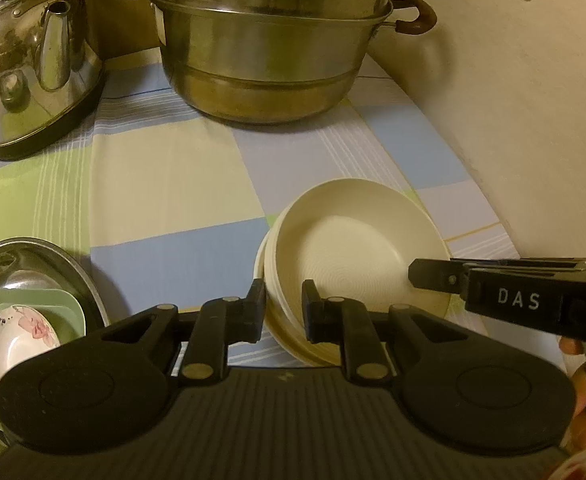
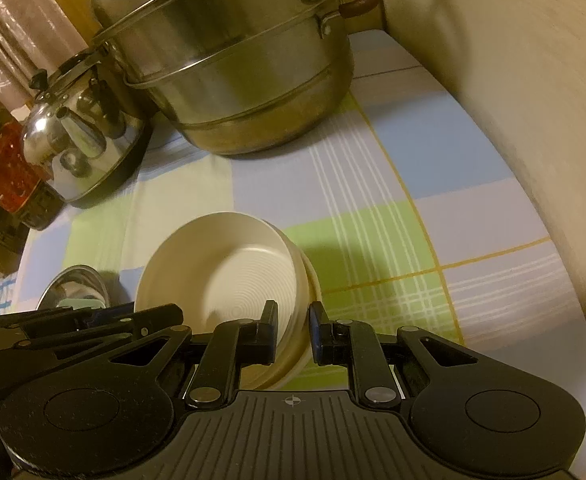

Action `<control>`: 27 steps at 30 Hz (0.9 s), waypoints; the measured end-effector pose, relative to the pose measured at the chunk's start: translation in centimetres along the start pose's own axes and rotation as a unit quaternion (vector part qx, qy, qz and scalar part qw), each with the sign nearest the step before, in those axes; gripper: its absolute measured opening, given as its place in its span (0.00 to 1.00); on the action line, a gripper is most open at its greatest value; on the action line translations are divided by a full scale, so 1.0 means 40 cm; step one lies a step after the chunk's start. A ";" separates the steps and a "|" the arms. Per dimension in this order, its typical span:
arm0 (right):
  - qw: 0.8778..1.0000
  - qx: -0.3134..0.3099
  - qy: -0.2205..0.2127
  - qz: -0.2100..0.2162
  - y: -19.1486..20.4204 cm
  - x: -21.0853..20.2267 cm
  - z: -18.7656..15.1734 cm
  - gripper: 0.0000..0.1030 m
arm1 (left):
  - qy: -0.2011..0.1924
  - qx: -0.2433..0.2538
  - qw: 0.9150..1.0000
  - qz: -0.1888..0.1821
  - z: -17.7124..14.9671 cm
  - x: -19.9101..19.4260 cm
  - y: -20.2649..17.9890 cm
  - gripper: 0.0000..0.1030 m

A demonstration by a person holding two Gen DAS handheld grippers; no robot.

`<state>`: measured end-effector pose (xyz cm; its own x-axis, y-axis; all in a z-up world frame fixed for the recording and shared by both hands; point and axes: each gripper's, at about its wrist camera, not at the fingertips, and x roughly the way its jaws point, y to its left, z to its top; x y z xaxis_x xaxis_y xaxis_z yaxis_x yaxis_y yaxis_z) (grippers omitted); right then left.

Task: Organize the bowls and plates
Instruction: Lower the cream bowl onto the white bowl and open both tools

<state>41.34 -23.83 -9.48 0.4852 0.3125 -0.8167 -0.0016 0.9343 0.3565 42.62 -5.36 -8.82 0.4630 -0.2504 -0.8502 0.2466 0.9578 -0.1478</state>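
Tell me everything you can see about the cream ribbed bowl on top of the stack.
The cream ribbed bowl looks like matte plastic or ceramic, round, with concentric rings on its floor, and empty. It sits tilted in a stack of similar cream dishes on the checked tablecloth. The left hand-held gripper and right hand-held gripper each straddle the rim at opposite sides.

A stack of cream bowls (image 1: 357,236) sits tilted on the checked cloth, the top one ribbed with fine rings inside, its rim raised toward the near side; at least two or three nest beneath, though the count is hard to read. Well to the left, a steel basin (image 1: 69,264) holds a pale green square plate (image 1: 67,304) and a flower-painted white bowl (image 1: 21,336).
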 end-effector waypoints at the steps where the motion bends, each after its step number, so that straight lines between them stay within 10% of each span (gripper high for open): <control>1: 1.000 -0.002 -0.001 -0.001 0.001 -0.001 0.002 0.17 | -0.001 -0.001 1.000 0.001 0.000 -0.001 -0.001 0.17; 10: 0.999 -0.019 -0.028 0.002 -0.001 -0.032 0.005 0.38 | -0.021 -0.009 1.000 0.010 0.009 -0.045 -0.012 0.22; 27: 0.996 -0.029 -0.059 0.057 -0.031 -0.167 -0.056 0.44 | -0.069 -0.041 0.996 0.048 -0.104 -0.220 -0.037 0.25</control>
<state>36.12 -26.70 -5.49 0.5786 0.3978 -0.7120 -0.1120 0.9035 0.4138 34.63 -3.98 -3.21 0.5946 -0.1685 -0.7862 0.1276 0.9852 -0.1146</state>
